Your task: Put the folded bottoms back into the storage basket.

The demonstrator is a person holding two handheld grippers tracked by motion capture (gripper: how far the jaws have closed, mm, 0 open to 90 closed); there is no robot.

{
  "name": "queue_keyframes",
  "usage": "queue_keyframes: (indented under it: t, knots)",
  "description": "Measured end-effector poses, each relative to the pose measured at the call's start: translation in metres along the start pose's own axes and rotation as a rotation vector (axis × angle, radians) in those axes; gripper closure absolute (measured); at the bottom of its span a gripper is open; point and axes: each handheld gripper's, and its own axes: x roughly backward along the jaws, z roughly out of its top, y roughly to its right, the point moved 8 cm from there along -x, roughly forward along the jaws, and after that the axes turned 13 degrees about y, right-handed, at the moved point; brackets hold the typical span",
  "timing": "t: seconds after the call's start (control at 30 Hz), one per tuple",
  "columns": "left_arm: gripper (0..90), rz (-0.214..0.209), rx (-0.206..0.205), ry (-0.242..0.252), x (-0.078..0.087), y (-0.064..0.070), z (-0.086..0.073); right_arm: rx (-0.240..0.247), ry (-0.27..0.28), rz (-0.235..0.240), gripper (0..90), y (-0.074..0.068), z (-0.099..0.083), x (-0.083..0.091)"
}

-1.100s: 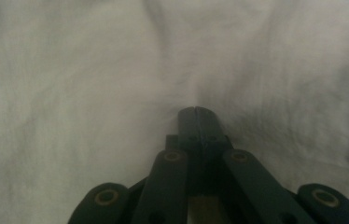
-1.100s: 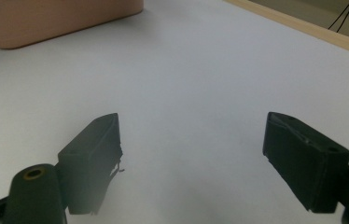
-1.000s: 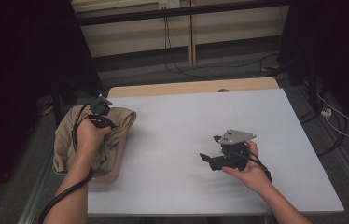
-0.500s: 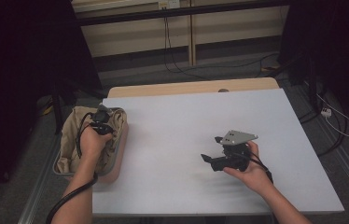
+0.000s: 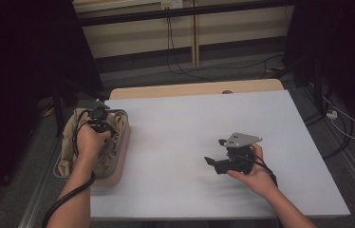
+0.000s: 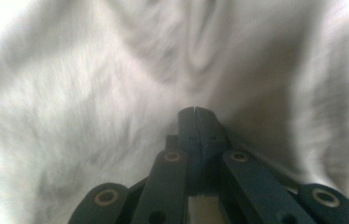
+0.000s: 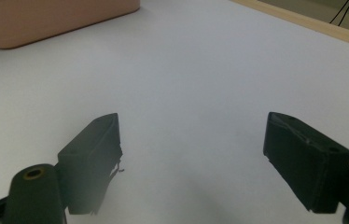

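Compared with one second ago, the left gripper (image 5: 98,118) has moved away from the table edge and now sits deeper over the basket (image 5: 121,142), and the beige cloth (image 5: 111,152), which was draped outside and over the rim before, now lies gathered inside it. I judge from this that the cloth is being pushed or packed into the basket, and that this step is nearly finished. In the left gripper view the two black jaws are pressed together with no gap between them, and the cloth (image 6: 93,93) surrounds them closely; whether a fold is pinched between the tips I cannot tell, because the picture is blurred. The right gripper (image 5: 213,164) has not changed its place: it rests low over the white table (image 5: 175,123), well apart from the basket, and in its own view the jaws stand wide open with nothing between them. The cloth looks soft and thin, with many loose wrinkles, so it will fold and bunch easily. The basket (image 7: 56,18) is a rounded rectangular tub with a smooth pinkish outside wall and a grey rim, probably plastic. The table top is flat, matt and pale, with a light wooden strip (image 5: 190,89) along its far side.
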Motion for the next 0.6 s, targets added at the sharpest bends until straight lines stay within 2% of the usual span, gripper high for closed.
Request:
queue_keyframes:
  t: [0.1,0.17,0.27,0.4,0.53,0.6]
  knots:
    - [90.0,0.001,-0.020,0.013,0.005,0.004,0.010,-0.002,0.000,0.000,18.6,0.001,0.000,0.000]
    - [90.0,-0.003,-0.025,0.015,0.002,0.006,0.014,-0.005,0.001,-0.002,18.6,0.001,0.000,0.001]
    - [90.0,-0.017,-0.011,0.014,-0.011,0.008,0.014,-0.005,0.008,-0.005,18.6,0.003,0.001,0.002]
    - [90.0,0.005,-0.018,-0.009,-0.032,0.010,0.009,-0.003,0.008,-0.016,18.3,0.005,0.001,0.003]
    - [90.0,0.007,0.002,-0.016,-0.040,0.006,0.009,-0.006,0.003,-0.017,18.3,0.006,-0.001,0.002]
    - [90.0,0.023,0.000,-0.018,-0.044,0.003,0.007,-0.009,-0.001,-0.017,18.3,0.007,-0.002,0.002]
